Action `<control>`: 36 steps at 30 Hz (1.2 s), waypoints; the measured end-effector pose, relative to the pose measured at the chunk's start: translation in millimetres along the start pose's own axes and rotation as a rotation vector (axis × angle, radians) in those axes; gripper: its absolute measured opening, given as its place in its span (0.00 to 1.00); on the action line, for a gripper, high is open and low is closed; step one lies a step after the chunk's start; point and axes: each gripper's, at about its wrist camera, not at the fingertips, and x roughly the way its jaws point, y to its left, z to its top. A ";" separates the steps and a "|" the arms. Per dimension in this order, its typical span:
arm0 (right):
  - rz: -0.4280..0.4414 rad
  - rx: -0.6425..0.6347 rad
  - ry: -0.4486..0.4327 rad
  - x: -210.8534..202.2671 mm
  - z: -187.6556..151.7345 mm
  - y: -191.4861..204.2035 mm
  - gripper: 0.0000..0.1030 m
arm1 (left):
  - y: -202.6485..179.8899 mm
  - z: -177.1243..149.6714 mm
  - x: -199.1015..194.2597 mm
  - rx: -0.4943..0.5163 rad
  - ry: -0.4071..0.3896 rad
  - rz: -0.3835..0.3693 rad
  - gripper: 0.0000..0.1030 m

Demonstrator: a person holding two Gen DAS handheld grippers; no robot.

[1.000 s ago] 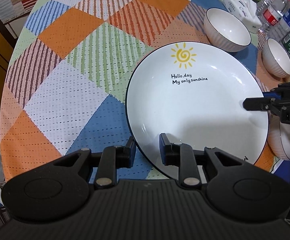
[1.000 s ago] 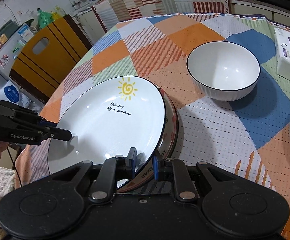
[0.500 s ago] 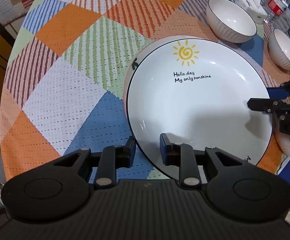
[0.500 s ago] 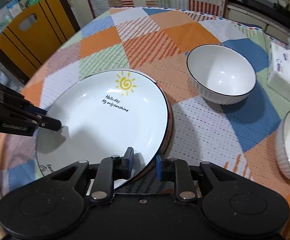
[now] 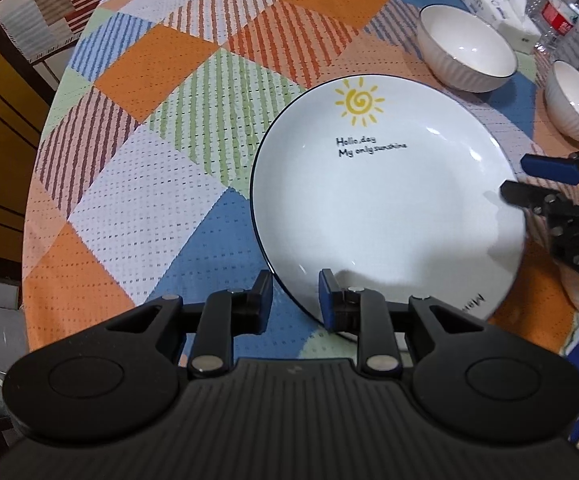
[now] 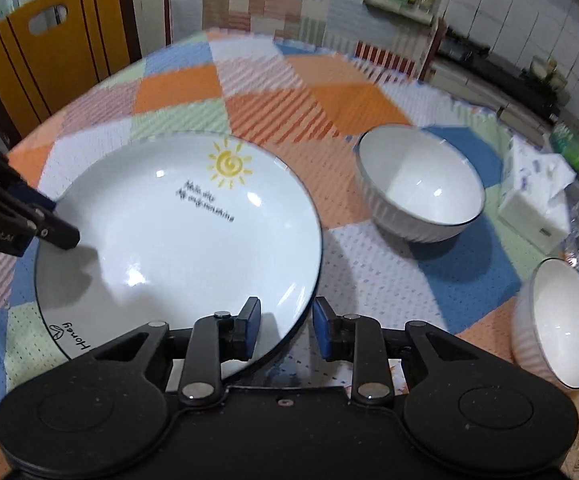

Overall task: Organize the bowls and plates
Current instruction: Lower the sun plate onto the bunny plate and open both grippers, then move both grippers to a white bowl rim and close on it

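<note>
On the patchwork-clothed worktop [image 5: 193, 128] lies a white sun-printed plate [image 5: 385, 208], dark-rimmed and lettered. The left tongs [image 5: 295, 300] straddle its near rim, pads apart with the edge between them and not pressed. The right tongs [image 6: 285, 326] straddle the opposite rim; their jaws are opening, the edge between them unclamped. Two white ribbed bowls stand apart beyond the plate, one [image 6: 421, 188] farther, another [image 6: 561, 320] beside the right tongs, near a tissue pack [image 6: 533, 204].
</note>
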 end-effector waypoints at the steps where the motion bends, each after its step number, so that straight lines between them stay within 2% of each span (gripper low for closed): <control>1: 0.010 0.013 -0.016 -7.9 -2.4 -3.3 0.32 | -1.9 -2.2 -5.8 0.004 -0.006 -0.003 0.23; 4: 0.029 0.032 -0.057 -33.6 -10.4 -12.4 0.32 | -10.5 -7.5 -24.7 0.024 -0.024 -0.003 0.23; 11: 0.014 -0.046 -0.129 -90.2 -33.3 -25.4 0.32 | -41.1 -16.0 -67.9 0.046 -0.056 -0.037 0.23; 14: -0.002 -0.073 -0.150 -106.9 -47.3 -30.2 0.35 | -60.4 -15.7 -83.5 0.053 -0.061 -0.061 0.23; 17: 0.017 -0.069 -0.170 -120.2 -60.2 -36.5 0.46 | -78.9 -18.6 -99.2 0.056 -0.077 -0.088 0.23; 19: 0.034 -0.068 -0.175 -127.3 -69.4 -38.8 0.57 | -90.3 -22.9 -106.0 0.065 -0.089 -0.087 0.23; 23: 0.102 -0.060 -0.187 -137.5 -90.7 -45.5 0.62 | -111.4 -35.4 -108.1 0.075 -0.078 -0.097 0.23; 25: 0.134 -0.046 -0.182 -138.1 -101.9 -50.4 0.67 | -120.1 -41.0 -106.6 0.084 -0.079 -0.091 0.24; 27: 0.133 -0.041 -0.186 -137.3 -114.0 -55.5 0.71 | -129.3 -45.9 -103.1 0.094 -0.070 -0.113 0.33; 28: 0.133 -0.034 -0.186 -136.5 -118.2 -57.9 0.73 | -131.9 -48.0 -101.1 0.086 -0.054 -0.150 0.42; 29: 0.135 -0.022 -0.182 -134.8 -123.4 -60.7 0.74 | -134.1 -50.1 -98.8 0.076 -0.040 -0.180 0.43; 31: 0.146 0.005 -0.183 -131.1 -133.5 -66.0 0.86 | -142.1 -53.6 -95.7 0.084 -0.038 -0.178 0.43; 36: 0.155 0.016 -0.165 -121.5 -154.4 -69.7 0.91 | -159.7 -56.7 -85.6 0.100 -0.067 -0.162 0.49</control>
